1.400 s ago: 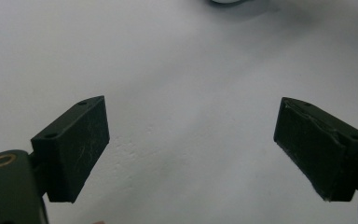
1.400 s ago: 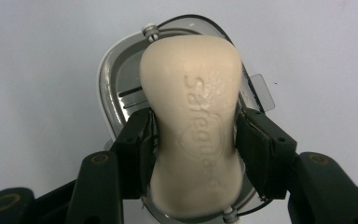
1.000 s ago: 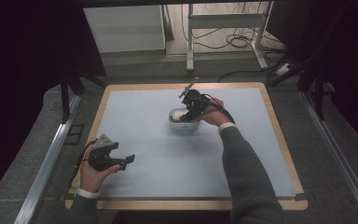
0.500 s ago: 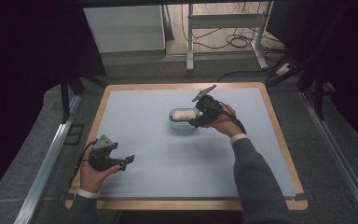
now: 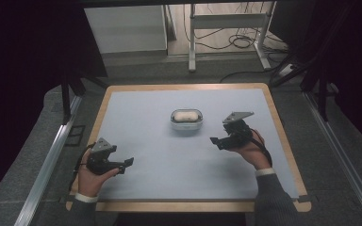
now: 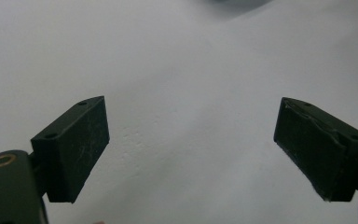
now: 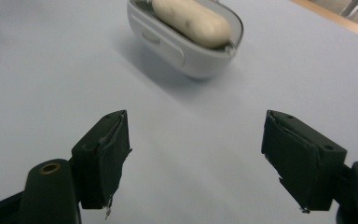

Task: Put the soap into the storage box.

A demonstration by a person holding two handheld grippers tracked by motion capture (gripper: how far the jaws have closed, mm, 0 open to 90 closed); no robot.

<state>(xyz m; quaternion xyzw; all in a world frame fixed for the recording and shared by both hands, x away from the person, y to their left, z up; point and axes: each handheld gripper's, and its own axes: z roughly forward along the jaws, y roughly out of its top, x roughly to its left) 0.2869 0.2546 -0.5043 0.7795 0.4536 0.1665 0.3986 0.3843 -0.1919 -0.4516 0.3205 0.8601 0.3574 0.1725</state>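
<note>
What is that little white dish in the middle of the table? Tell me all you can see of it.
The white dish is a small oval tub, plastic by its look, with rounded walls and a raised tab on its side. It stands upright on the pale blue table top, near the middle. A pale, speckled oblong lump lies inside it. Neither gripper touches it.

We see a small white dish [image 5: 186, 122] with a pale oblong piece [image 5: 186, 115] in it at the middle of the pale blue surface [image 5: 169, 160]. Our right hand-held gripper [image 5: 215, 141], jaws apart with nothing between, sits near its right; our left hand-held gripper [image 5: 124, 165] rests well apart, lower left.
</note>
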